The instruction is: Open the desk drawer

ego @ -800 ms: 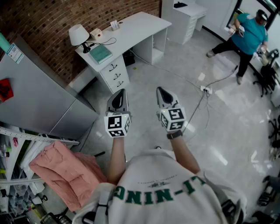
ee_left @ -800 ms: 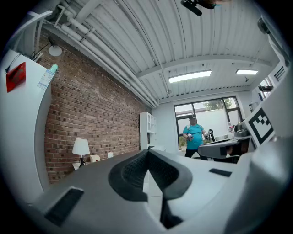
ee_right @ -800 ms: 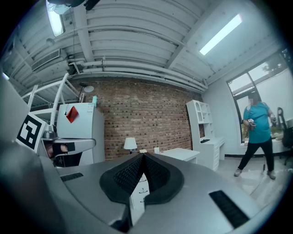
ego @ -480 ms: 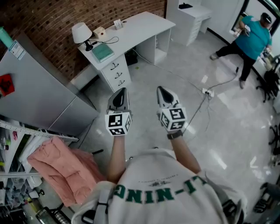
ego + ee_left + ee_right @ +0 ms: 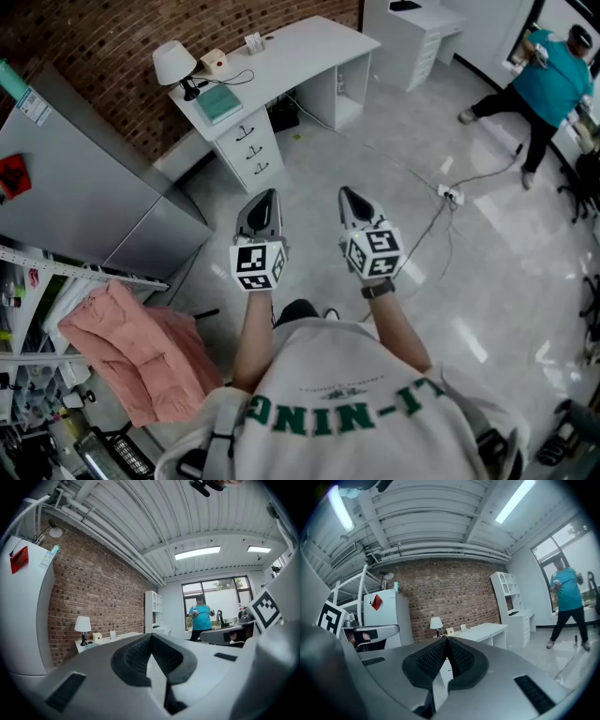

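The person is holding both tools out in front of the chest, side by side and roughly level. The left hand-held gripper [image 5: 266, 198] is clenched with its ribbed pads meeting at the tip, and nothing is sitting between them. The right hand-held gripper [image 5: 348, 193] is likewise clenched and carrying nothing. Both are hanging over the pale tiled floor [image 5: 394, 253]. To the person's left, a pink cloth [image 5: 141, 352] is lying heaped beside a grey fridge [image 5: 84, 202]. A power strip [image 5: 448, 195] with its cable is lying on the floor to the right. Farther ahead, well apart from both tools, the white surface [image 5: 309, 47] is standing against the brick wall [image 5: 103, 37]. The drawers [image 5: 249, 150] are sitting under its left end, three in a stack with dark handles, all closed flush. A white lamp [image 5: 171, 64] and a teal book [image 5: 217, 103] are resting on top above them. At the far right, another person in a teal shirt [image 5: 555, 67] is standing near the window.
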Available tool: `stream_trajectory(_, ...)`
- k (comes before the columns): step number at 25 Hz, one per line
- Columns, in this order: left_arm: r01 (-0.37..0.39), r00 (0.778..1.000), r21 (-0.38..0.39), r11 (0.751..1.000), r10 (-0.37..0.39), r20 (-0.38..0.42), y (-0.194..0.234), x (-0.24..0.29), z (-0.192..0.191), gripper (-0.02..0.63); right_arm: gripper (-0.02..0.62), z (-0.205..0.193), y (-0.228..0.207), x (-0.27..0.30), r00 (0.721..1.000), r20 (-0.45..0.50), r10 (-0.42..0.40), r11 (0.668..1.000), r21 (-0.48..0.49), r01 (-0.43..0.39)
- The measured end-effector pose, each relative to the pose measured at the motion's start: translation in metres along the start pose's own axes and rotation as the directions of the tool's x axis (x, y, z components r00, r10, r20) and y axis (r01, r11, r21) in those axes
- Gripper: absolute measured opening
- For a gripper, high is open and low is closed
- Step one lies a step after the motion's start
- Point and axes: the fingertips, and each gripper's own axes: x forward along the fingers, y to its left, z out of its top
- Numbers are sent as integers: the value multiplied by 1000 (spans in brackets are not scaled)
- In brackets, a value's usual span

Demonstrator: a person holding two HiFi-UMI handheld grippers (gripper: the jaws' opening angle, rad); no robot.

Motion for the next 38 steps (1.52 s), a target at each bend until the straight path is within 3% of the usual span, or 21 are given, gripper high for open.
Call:
stream_trajectory(7, -21, 1000, -13, 1000, 21, -24, 8, 10, -13, 0, 0, -16, -1, 19, 1000, -5, 15, 999, 41, -14)
stream_trajectory(13, -25, 999, 14, 1000, 26, -39, 32, 49, -29, 0, 0, -20, -5, 69, 1000, -8, 8, 998, 55, -7)
stream_trajectory(19, -108, 991, -11, 994, 107, -78, 98, 119, -38, 0, 0, -5, -15, 162, 999, -41, 29, 999, 39, -27)
stream_trajectory(28, -149, 986, -50, 988, 144, -89, 196, 213, -45, 0, 0, -1, 4, 308, 984, -133, 115, 990, -69, -125)
stream_trajectory(33, -224, 969, -77, 972, 213, -128, 248, 238, -67, 0, 0, -10, 16, 372, 975, -163, 152, 986, -46, -161)
stream_trajectory(38, -299, 946, -87, 950, 283, -156, 302, 242, -89, 0, 0, -29, 40, 412, 962, -214, 171, 975, -104, -197)
